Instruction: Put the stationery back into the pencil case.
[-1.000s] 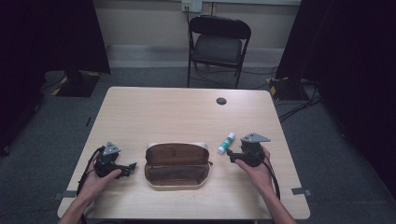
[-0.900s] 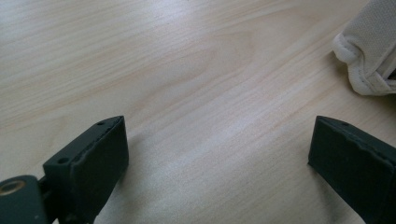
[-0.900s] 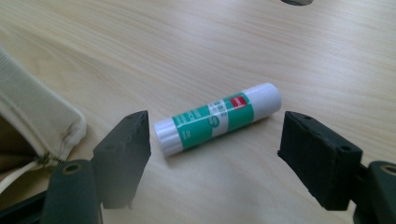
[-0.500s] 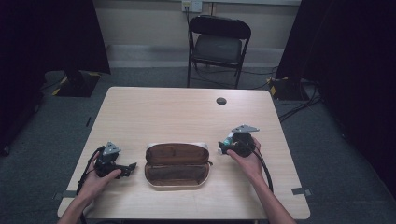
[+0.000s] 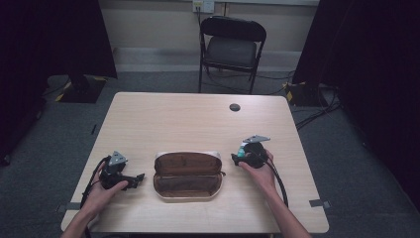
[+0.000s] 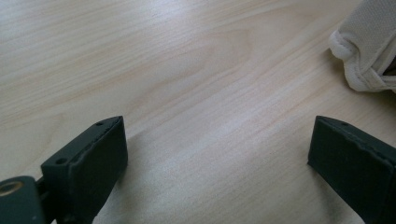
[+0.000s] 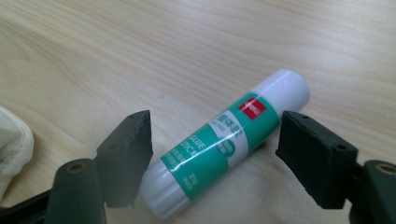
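Two grippers: right gripper (image 5: 236,158) is the busy one, left gripper (image 5: 140,177) is just parked on the table (image 5: 173,119)

Change: compared with a second ago, the right one has slid from out by the table's right side in toward the pencil case (image 5: 187,174) and dropped lower, so it's now sitting right over the glue stick (image 7: 229,142)

Right jaws: spread, and they've just been closing in a bit, with the glue stick lying slantwise between them. Pads aren't touching it as far as I can tell, a gap shows on both sides

Glue stick: flat on the wood between the right jaws, white cap end pointing away from the gripper, green label up. In the high view just a teal bit (image 5: 241,150) pokes out by the gripper

Left jaws: wide apart, nothing between them but bare table; corner of the case's cream edge (image 6: 362,51) is ahead and off to one side

Pencil case: open, brown lining up, between the two grippers

What it means: looks like the grab is lined up, so I'd guess squeezing shut on the stick comes next, then over to the case
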Available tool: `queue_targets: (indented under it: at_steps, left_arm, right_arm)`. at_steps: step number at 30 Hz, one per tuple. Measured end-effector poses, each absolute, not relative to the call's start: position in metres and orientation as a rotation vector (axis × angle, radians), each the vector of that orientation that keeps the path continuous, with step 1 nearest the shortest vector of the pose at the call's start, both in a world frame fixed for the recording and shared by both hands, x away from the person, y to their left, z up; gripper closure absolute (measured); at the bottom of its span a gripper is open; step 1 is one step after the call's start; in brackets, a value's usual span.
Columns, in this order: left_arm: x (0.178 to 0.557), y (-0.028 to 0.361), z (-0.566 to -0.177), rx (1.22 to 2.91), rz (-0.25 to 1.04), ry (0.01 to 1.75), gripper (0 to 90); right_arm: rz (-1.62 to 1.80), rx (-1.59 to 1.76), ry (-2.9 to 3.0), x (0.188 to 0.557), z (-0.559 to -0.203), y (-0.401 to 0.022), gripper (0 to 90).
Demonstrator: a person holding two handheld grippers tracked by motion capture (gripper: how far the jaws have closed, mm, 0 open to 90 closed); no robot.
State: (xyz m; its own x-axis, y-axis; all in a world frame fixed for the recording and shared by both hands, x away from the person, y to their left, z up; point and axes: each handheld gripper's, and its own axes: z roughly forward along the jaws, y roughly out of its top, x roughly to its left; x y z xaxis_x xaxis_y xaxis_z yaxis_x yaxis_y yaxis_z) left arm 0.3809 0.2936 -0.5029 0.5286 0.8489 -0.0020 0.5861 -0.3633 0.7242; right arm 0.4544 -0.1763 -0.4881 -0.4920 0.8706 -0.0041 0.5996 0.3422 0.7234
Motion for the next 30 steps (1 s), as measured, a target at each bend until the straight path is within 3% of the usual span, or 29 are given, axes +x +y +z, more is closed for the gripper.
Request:
queue_targets:
  at_steps: [5,13,26,30]
  left_arm:
    - [0.3796,0.294,-0.5028,2.085,0.495,1.16,4.4]
    - [0.3771,0.2945,-0.5028,2.091,0.498,1.155,4.4]
    - [0.3778,0.2937,-0.503,2.092,0.489,1.157,3.0]
    - [0.3778,0.2937,-0.5029,2.093,0.488,1.157,3.1]
  right_arm:
    - [0.902,1.308,2.228,0.4556,-0.4898,-0.1791,31.9]
    - [0.908,1.321,2.255,0.4531,-0.4887,-0.1824,49.8]
    - [0.898,1.298,2.288,0.4488,-0.4873,-0.183,53.6]
    - [0.897,1.295,2.294,0.4469,-0.4864,-0.1846,61.9]
